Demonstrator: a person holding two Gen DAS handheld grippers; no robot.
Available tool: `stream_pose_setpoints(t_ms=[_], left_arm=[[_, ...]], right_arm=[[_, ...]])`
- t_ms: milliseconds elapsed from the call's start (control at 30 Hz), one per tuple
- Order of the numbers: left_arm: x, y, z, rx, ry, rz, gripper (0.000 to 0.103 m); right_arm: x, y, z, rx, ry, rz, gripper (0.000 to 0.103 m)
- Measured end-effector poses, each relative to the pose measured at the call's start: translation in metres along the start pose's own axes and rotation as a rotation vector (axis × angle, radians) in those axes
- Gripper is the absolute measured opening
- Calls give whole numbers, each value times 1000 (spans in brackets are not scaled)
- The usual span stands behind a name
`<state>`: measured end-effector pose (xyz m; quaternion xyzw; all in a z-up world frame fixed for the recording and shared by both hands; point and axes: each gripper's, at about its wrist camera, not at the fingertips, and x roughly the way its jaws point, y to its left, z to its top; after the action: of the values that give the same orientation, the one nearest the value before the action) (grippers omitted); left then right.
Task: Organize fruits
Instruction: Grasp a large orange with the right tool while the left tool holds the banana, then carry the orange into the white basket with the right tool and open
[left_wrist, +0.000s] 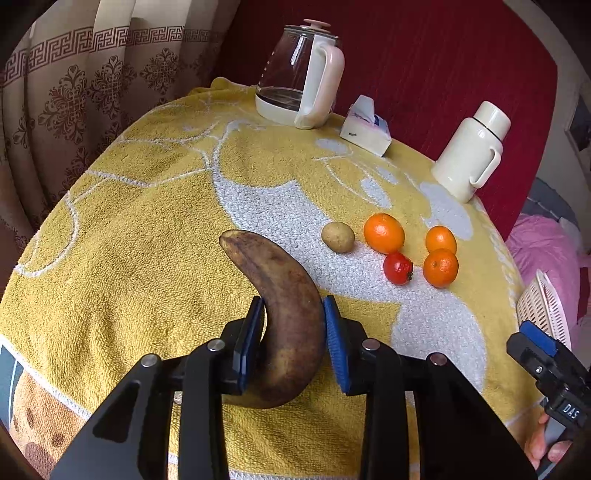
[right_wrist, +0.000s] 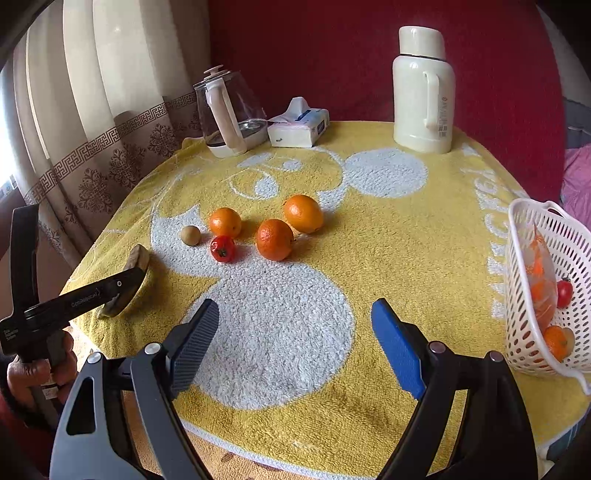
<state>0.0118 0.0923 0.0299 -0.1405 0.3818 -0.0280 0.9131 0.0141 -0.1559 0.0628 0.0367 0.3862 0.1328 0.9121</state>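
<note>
My left gripper (left_wrist: 293, 314) is shut on a brown overripe banana (left_wrist: 280, 314), which rests on the yellow towel (left_wrist: 147, 258); it also shows in the right wrist view (right_wrist: 127, 286) at the left. Three oranges (right_wrist: 274, 239), a red tomato (right_wrist: 222, 248) and a small potato (right_wrist: 190, 235) lie together mid-table. My right gripper (right_wrist: 295, 325) is open and empty over the towel's white patch. A white basket (right_wrist: 546, 288) at the right edge holds fruit.
A glass kettle (right_wrist: 229, 110), a tissue box (right_wrist: 297, 127) and a cream thermos (right_wrist: 423, 92) stand along the table's far edge. Curtains hang at the left, a red backdrop behind.
</note>
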Motion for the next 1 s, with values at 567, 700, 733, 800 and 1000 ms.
stream_pose_setpoints(t_ms=[567,700,733,800,1000], left_arm=[[-4,11,0,-2,0,-49,37],[-1,13,-3,-6,10,-44,46],[0,13,-4,-5,15,-43,46],[4,12,-4,-6,28,-41,46],[16,7,-4,5,58,-19,46]], right_arm=[[84,14,44,-20,63,-21,56],[100,14,51,-17,77,-23,51],[103,14,51,-16,83,-23,47],[109,15,53,-15,93,-14,42],[110,19,52,-29,98,4,38]])
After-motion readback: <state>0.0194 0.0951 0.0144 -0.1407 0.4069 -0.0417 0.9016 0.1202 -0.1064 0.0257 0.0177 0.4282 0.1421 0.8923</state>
